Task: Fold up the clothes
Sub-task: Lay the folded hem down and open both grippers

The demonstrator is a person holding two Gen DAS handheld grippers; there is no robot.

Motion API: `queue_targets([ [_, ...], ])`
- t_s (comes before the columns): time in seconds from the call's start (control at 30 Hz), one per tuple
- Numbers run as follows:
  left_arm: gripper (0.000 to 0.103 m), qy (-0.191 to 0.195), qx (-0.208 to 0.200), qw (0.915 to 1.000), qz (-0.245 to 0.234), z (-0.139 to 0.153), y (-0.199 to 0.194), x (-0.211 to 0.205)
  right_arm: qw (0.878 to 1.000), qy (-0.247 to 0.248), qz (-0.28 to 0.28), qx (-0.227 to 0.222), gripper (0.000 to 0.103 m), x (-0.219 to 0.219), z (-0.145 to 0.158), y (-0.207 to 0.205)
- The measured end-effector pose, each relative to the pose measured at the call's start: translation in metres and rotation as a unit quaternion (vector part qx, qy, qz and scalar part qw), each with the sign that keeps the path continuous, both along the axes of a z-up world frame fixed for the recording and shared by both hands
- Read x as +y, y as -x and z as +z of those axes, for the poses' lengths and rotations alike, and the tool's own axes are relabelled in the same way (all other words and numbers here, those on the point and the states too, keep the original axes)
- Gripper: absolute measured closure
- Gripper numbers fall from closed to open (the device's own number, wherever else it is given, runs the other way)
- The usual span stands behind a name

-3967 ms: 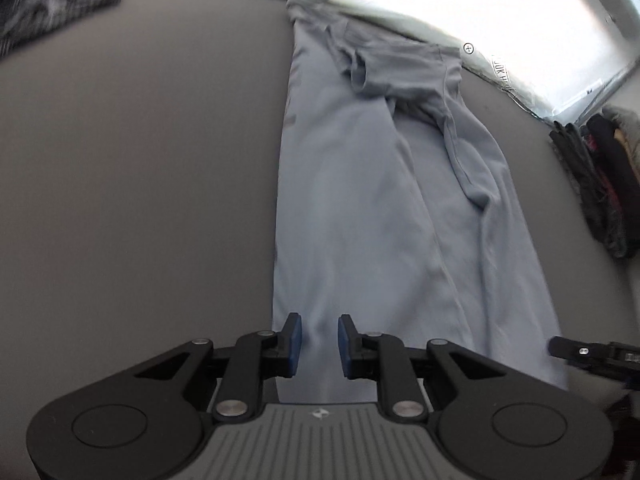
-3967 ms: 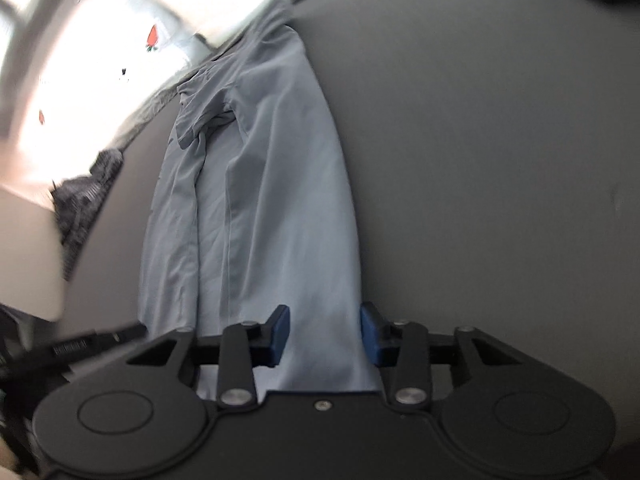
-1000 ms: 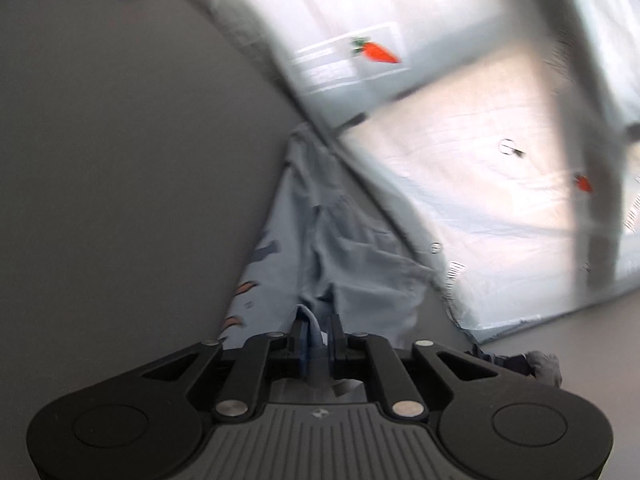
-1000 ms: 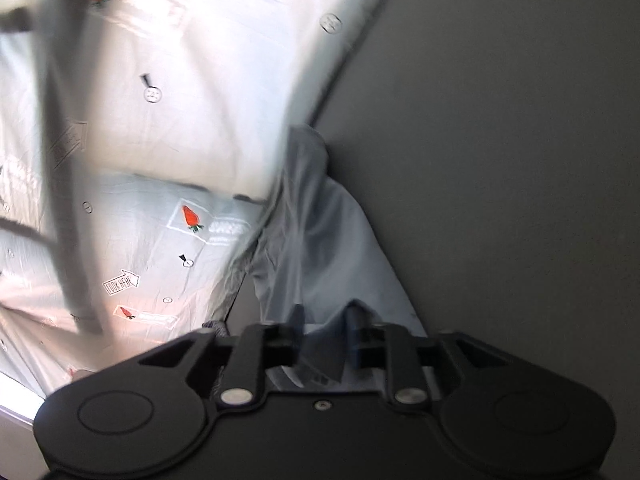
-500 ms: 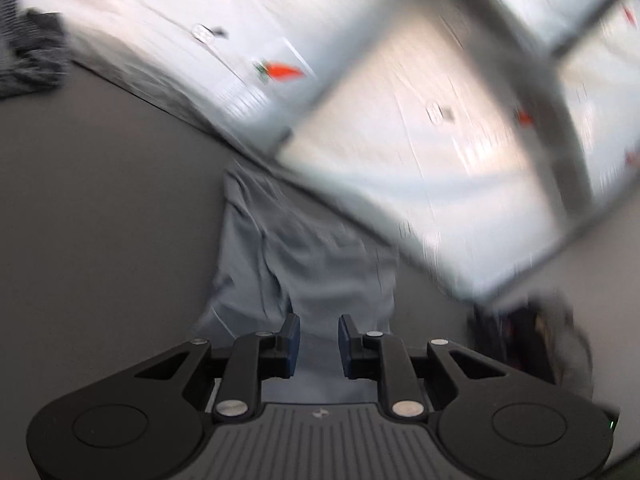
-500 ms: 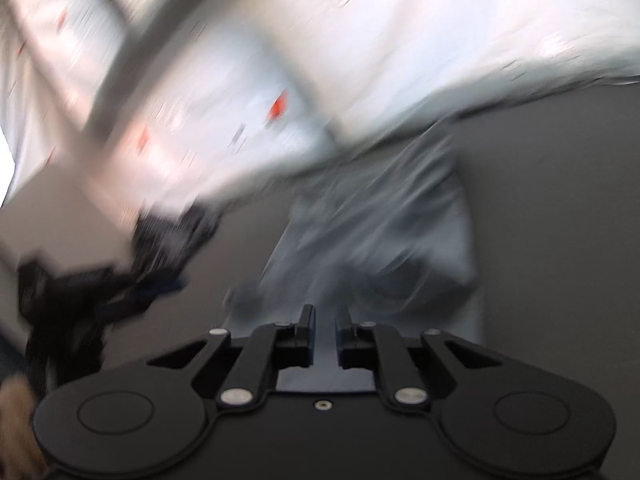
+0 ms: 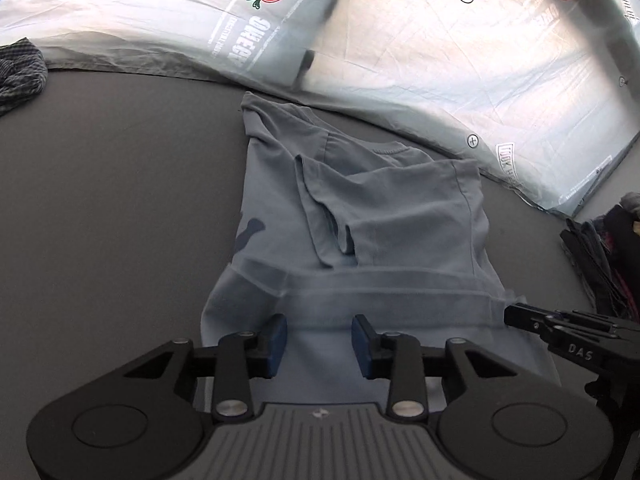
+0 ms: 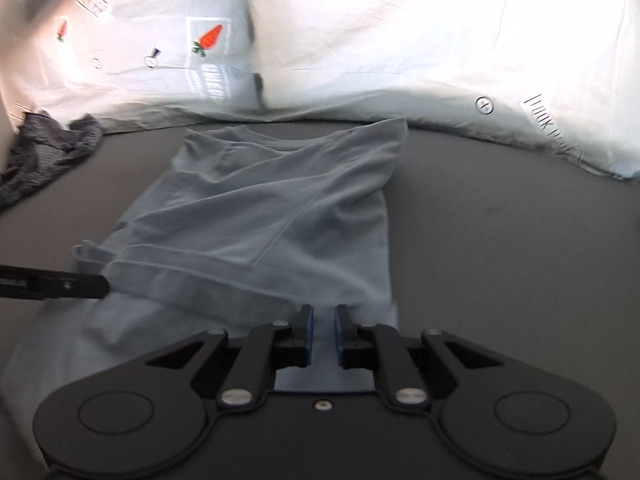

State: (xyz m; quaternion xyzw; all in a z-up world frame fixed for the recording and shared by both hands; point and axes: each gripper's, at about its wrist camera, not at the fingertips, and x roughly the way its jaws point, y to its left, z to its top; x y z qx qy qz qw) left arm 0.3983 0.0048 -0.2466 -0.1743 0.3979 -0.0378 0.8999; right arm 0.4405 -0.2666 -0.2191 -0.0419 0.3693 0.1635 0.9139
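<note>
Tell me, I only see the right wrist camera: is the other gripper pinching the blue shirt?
Observer: No. The left gripper has its jaws opening, pads clear of the blue shirt lying beneath.
Operator: Are there more clothes than the checked one?
Observer: Yes, a dark pile of clothes sits beyond the shirt's right side.
Operator: Any picture on the shirt?
Observer: A dark blue print peeks out at its left edge.

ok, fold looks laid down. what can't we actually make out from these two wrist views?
- Dark print on the blue t-shirt: left wrist view, only a sliver shows at the folded edge.
- T-shirt's near end: both views, hidden behind the left gripper and right gripper.
- Dark clothes pile: left wrist view, cut off by the right edge.
- Checked garment: right wrist view, blurred, cut by the left edge.
</note>
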Motion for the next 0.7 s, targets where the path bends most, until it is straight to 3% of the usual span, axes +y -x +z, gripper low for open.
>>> queue_targets([
  [0.07,0.054,0.014,-0.003,0.9999,0.008,0.001,-0.005,0.002,1.000,0.004,-0.020,-0.009,0.085,0.000,0.000,-0.002],
  [0.13,0.048,0.023,-0.002,0.9995,0.022,0.006,-0.004,0.004,0.999,0.002,-0.046,-0.025,0.059,-0.004,0.004,0.003],
  [0.27,0.029,0.010,-0.024,0.9979,0.059,0.023,0.020,0.006,0.993,-0.060,-0.094,-0.027,0.049,-0.025,0.015,0.027],
  [0.33,0.028,0.015,-0.029,0.9959,0.085,0.031,0.037,0.010,0.984,-0.113,-0.136,-0.014,0.038,-0.043,0.018,0.045],
  [0.43,0.025,0.064,-0.022,0.9899,0.124,0.036,0.069,0.018,0.959,-0.198,-0.204,0.022,0.037,-0.073,0.015,0.078],
  [0.53,0.025,0.102,0.002,0.9851,0.138,0.033,0.098,0.022,0.923,-0.268,-0.267,0.066,0.036,-0.098,0.006,0.113],
  [0.7,0.026,0.150,0.045,0.9751,0.156,0.027,0.138,0.028,0.872,-0.357,-0.311,0.122,0.035,-0.118,-0.014,0.154],
])
